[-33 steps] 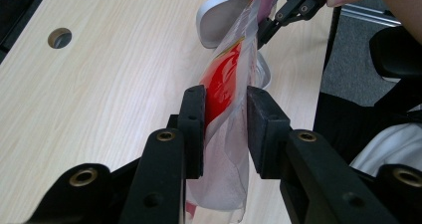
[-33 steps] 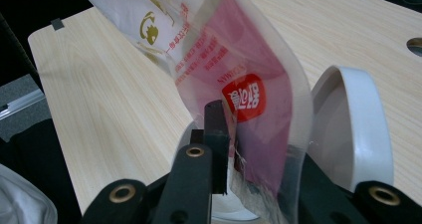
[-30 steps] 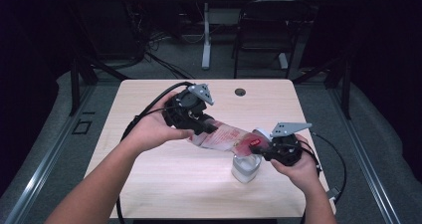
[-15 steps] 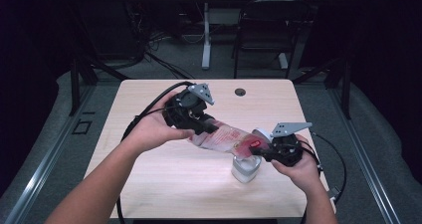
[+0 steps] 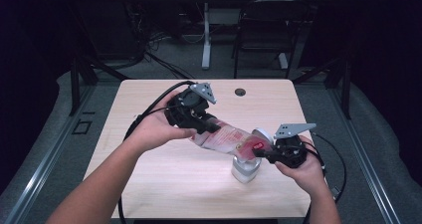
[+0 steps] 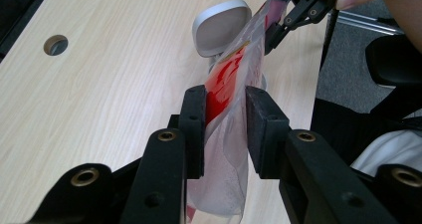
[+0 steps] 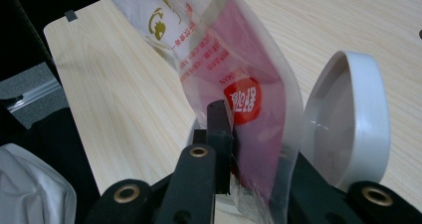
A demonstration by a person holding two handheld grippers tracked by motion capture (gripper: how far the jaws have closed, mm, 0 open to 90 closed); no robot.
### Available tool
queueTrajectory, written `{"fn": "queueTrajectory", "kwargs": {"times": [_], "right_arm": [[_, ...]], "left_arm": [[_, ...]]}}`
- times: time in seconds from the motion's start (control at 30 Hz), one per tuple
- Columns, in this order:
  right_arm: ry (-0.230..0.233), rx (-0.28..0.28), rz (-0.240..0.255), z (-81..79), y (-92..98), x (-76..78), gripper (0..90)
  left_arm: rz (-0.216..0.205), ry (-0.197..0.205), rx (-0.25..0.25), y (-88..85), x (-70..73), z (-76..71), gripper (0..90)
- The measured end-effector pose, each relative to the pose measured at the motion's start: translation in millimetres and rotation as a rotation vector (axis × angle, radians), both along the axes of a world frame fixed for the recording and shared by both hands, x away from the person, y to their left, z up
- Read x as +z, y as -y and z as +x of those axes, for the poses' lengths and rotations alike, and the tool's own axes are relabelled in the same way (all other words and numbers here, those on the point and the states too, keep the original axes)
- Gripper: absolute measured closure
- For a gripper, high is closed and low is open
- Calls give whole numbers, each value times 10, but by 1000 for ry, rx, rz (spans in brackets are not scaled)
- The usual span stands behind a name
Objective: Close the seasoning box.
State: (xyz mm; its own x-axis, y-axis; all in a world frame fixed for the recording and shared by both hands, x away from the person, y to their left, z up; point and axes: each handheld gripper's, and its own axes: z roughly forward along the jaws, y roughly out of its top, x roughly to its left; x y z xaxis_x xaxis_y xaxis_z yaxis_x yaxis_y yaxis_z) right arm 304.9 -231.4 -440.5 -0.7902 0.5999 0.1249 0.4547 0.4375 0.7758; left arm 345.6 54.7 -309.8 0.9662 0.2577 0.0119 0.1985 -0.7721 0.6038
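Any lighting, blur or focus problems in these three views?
High view: table evenly lit, surroundings near black, picture slightly soft. Left gripper view: plastic bag sharp, no glare. Right gripper view: bag's print readable, the white lid beside it soft.

In my right gripper's view the clear plastic bag with red print (image 7: 234,79) covers my far jaw, so I cannot see that pad, and the bag's top runs off the upper edge. The grey-white container with the hinged round lid (image 5: 245,168) sits under the bag just ahead of my right gripper (image 5: 263,153), its mouth hidden in the high view, and its body is cut off by the bag in my left gripper's view. The bag's lettering is too small to read from above.
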Motion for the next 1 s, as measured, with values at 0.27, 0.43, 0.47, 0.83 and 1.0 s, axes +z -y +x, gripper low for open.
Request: {"fn": "queueTrajectory", "kwargs": {"times": [0.27, 0.43, 0.47, 0.83, 1.0], "right_arm": [[9, -20, -9, -37, 78, 32, 867], [22, -38, -5, -48, 123, 49, 866], [24, -41, -4, -48, 127, 50, 867], [47, -77, 10, -25, 124, 50, 862], [44, -72, 8, 6, 69, 18, 862]], "left_arm": [[-3, -6, -9, 62, -24, 13, 718], [-4, -3, -10, 91, -25, 13, 718], [-6, -1, -11, 98, -27, 10, 718], [-8, 18, -16, 104, 0, -34, 718], [-6, 17, -13, 94, 18, -41, 718]]}}
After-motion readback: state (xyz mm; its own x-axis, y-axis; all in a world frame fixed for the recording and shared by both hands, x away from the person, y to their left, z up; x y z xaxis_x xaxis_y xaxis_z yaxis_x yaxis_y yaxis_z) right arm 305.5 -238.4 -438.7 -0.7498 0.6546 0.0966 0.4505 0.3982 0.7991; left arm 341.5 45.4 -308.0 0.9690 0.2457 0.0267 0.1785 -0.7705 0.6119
